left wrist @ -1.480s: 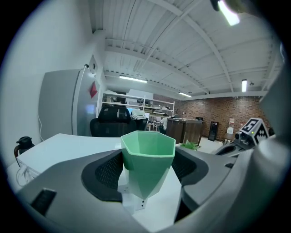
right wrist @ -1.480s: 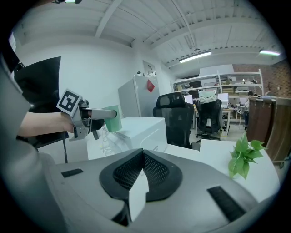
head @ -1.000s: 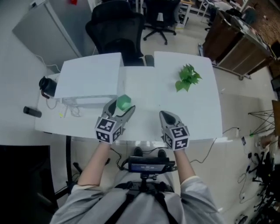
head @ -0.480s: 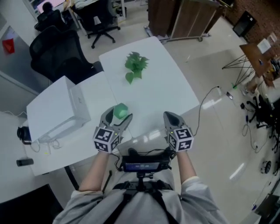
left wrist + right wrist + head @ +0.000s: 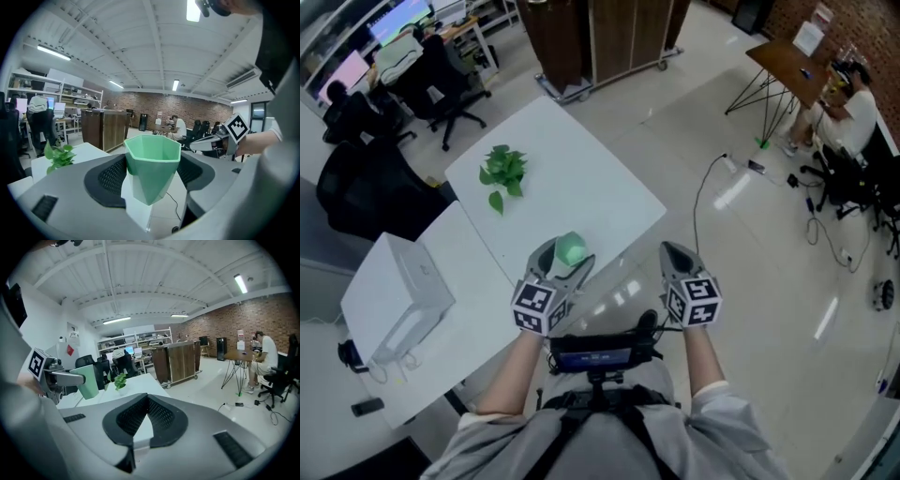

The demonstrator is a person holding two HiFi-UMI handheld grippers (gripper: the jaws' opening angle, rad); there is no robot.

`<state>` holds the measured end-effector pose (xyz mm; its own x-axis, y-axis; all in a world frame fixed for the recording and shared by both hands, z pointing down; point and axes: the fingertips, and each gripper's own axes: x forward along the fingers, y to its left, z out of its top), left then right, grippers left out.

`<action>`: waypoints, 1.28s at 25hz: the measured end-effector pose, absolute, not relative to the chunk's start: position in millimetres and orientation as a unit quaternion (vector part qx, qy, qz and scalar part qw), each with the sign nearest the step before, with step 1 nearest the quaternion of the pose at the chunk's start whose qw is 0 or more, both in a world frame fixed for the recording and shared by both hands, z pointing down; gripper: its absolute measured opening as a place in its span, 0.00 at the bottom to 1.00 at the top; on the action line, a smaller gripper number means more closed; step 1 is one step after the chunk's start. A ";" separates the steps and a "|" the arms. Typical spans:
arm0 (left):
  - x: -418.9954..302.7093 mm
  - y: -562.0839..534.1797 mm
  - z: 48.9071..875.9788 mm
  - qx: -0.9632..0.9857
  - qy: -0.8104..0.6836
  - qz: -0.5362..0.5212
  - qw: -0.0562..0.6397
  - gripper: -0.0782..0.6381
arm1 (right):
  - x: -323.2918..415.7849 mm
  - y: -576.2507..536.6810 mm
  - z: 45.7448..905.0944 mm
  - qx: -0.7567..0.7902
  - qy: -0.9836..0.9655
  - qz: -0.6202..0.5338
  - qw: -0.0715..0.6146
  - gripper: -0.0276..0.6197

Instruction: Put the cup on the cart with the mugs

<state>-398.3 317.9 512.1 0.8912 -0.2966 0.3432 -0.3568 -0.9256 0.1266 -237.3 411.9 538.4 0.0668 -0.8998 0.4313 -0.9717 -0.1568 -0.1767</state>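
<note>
Left gripper (image 5: 565, 264) had the green cup (image 5: 572, 248) clamped upright between its wide-spread jaws, up over the near edge of the white table (image 5: 581, 187). Right gripper (image 5: 675, 255) was pinched closed, holding nothing, over the floor (image 5: 750, 281).

The floor (image 5: 750, 281) is light and glossy, and a thin cable (image 5: 705, 192) lies on it. A white counter (image 5: 572, 202) carries a small green plant (image 5: 502, 171); a white box (image 5: 398, 295) stands on the counter beside it. Behind them are black office chairs (image 5: 441, 80) and a brown wooden cabinet (image 5: 614, 33) on wheels. At the right, a person (image 5: 855, 112) sits at a wooden desk (image 5: 786, 62) with thin legs. The far wall (image 5: 154, 104) is red brick. Long tube lamps (image 5: 240, 283) are lit on the white ceiling (image 5: 140, 277).
</note>
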 end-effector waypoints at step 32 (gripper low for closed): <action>66.0 320.5 509.3 0.982 0.015 0.171 0.081 0.58 | 133.4 431.1 520.3 0.807 -0.546 0.221 0.047 0.05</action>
